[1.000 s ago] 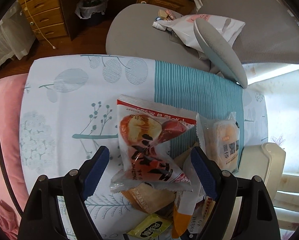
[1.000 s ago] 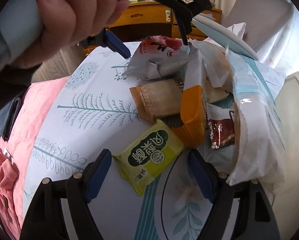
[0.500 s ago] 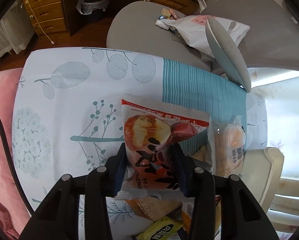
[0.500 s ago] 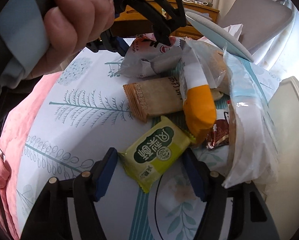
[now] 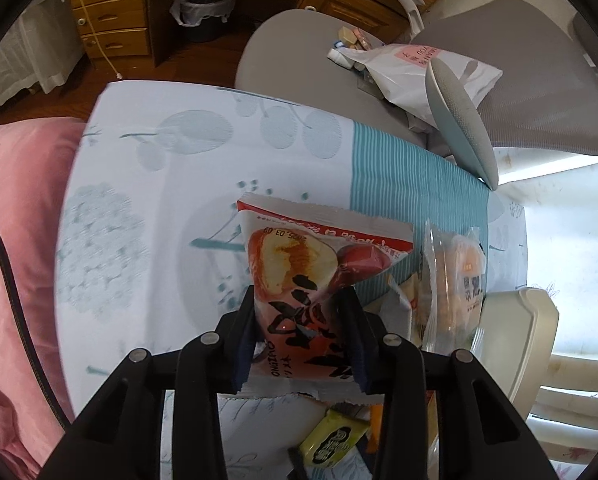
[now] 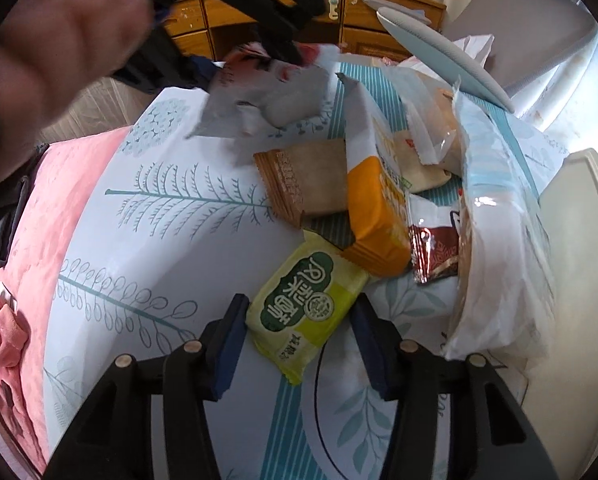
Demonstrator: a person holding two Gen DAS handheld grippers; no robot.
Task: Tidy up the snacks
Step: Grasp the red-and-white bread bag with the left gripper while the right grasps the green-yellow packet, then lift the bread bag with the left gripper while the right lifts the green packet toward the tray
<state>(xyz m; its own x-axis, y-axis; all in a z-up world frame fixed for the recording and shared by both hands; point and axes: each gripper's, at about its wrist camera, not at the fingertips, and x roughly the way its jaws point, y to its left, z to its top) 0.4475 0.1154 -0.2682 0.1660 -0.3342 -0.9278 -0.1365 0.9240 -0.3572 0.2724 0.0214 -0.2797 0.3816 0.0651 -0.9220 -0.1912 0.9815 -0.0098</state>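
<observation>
Snacks are lying in a loose heap on a leaf-printed cloth, and both grippers are working at its edge. The left gripper is pinching the lower half of a red-and-white snack packet, its jaws closing on the wrapper, which is bulging between the blue pads while its top edge is sticking out well beyond the fingertips. In the right wrist view that same packet is hanging, blurred, at the far side of the heap, clear of the cloth.

The right gripper is straddling a yellow-green packet, its jaws closing; the packet is lying flat on the cloth, directly between the pads, its left edge touching the left pad, with a narrow gap on the right. Its far corner is tucked under an orange packet, which is leaning on a brown biscuit packet.
</observation>
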